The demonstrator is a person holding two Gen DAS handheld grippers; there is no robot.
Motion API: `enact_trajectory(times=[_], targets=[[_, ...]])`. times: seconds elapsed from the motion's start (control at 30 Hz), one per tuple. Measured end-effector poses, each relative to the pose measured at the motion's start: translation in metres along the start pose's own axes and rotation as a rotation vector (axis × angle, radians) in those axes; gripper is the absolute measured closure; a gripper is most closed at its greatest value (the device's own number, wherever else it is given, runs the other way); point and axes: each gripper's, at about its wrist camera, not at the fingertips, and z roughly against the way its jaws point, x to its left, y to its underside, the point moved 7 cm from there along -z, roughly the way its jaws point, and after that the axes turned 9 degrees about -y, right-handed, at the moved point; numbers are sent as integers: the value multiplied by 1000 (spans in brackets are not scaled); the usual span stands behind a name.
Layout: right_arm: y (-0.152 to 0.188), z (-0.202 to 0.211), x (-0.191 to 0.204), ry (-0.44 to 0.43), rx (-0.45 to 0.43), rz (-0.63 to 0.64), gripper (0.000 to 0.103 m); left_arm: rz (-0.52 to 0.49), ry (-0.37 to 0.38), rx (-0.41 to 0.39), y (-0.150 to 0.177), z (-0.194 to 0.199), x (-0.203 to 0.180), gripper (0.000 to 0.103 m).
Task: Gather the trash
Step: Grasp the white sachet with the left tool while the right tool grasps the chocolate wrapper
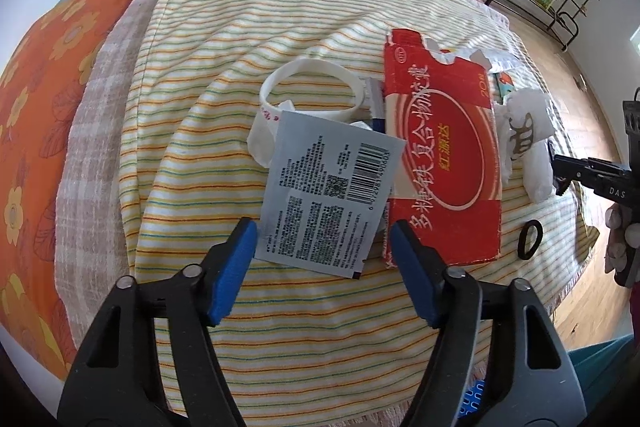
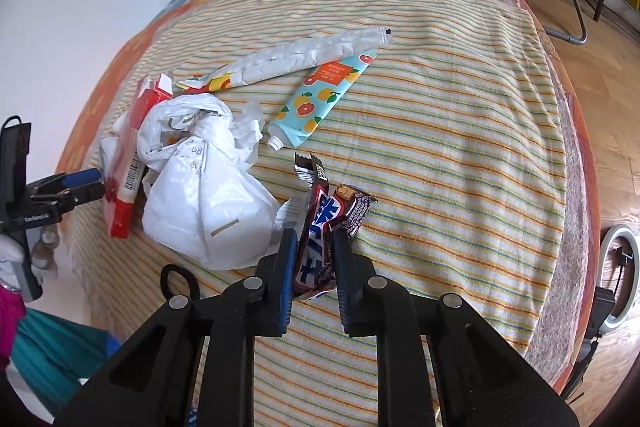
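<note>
A striped towel covers a bed, with trash scattered on it. The left gripper has its blue-padded jaws spread wide, with the near edge of a grey printed sachet between the tips. A flattened red carton lies just beyond the right-hand jaw, and a white tape ring sits farther ahead. The right gripper has its jaws pinched on a dark candy wrapper. A white plastic bag lies just left of those jaws; a fruit-printed tube lies ahead of them.
</note>
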Motion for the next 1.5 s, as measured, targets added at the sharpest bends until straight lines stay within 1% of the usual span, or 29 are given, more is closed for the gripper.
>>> enact_trajectory(times=[0.07, 0.1, 0.13, 0.23, 0.37, 0.4, 0.43, 0.47, 0.5, 0.53, 0.6, 0.8, 0.87, 0.9, 0.93, 1.0, 1.03, 1.07, 1.17, 1.23, 1.3, 1.33, 1.4, 1.43, 1.5], targets=[[-1, 0, 0, -2, -2, -2, 88, -4, 6, -4, -1, 1, -2, 40], [-1, 0, 0, -3, -4, -2, 89, -6, 5, -7, -1, 1, -2, 52], [0, 1, 0, -4, -6, -3, 89, -9, 10, -11, -1, 3, -2, 61], [-1, 3, 1, -4, -15, -4, 90, -19, -6, -18, -2, 4, -4, 63], [0, 5, 0, -5, -20, -6, 90, -41, -32, -29, -2, 5, -5, 63], [0, 6, 0, -8, -20, -5, 90, -51, -45, -32, -2, 6, -6, 61], [0, 6, 0, -7, -20, -5, 90, -49, -53, -30, -3, 5, -4, 49], [0, 6, 0, -7, -20, -4, 90, -45, -57, -30, -3, 5, -3, 41], [1, 6, 1, -7, -18, -4, 90, -40, -70, -40, -5, 5, -2, 30], [1, 5, 1, -7, -17, -4, 92, -37, -94, -54, -8, 5, 1, 26], [2, 5, 1, -7, -14, -1, 93, -37, -98, -49, -10, 2, 4, 26], [1, 2, 3, -7, -5, 6, 92, -29, -45, -11, -11, -11, 3, 27], [0, 3, 3, 10, -3, 20, 92, -18, -37, 1, -9, -14, 3, 40], [0, 3, 3, 22, 0, 22, 92, -12, -37, 5, -9, -14, 5, 40], [-1, 2, 2, 18, 6, 21, 90, -10, -35, -1, -9, -13, 5, 40], [0, -1, 0, 14, 24, 12, 76, -12, -41, -11, -9, -11, 5, 40], [1, -3, -2, 27, 29, 9, 59, -12, -42, -16, -9, -10, 5, 40], [1, -4, -2, 31, 29, 11, 52, -12, -42, -18, -9, -9, 5, 40], [1, -8, 2, 10, 32, 24, 52, -18, -44, -25, -8, -7, 4, 40], [1, -8, 4, 4, 28, 26, 53, -27, -51, -29, -8, -6, 3, 40], [0, -9, 3, 20, 30, 22, 72, -31, -57, -34, -7, -5, 3, 41], [1, -10, 1, 21, 37, 12, 86, -32, -59, -37, -7, -4, 3, 41], [3, -7, 0, 21, 26, 1, 88, -35, -64, -44, -7, -1, 4, 41], [3, -5, -1, 28, 21, -3, 91, -39, -69, -49, -6, 1, 4, 41], [2, 0, -2, 39, 1, -8, 91, -39, -73, -58, -5, 4, 6, 42]])
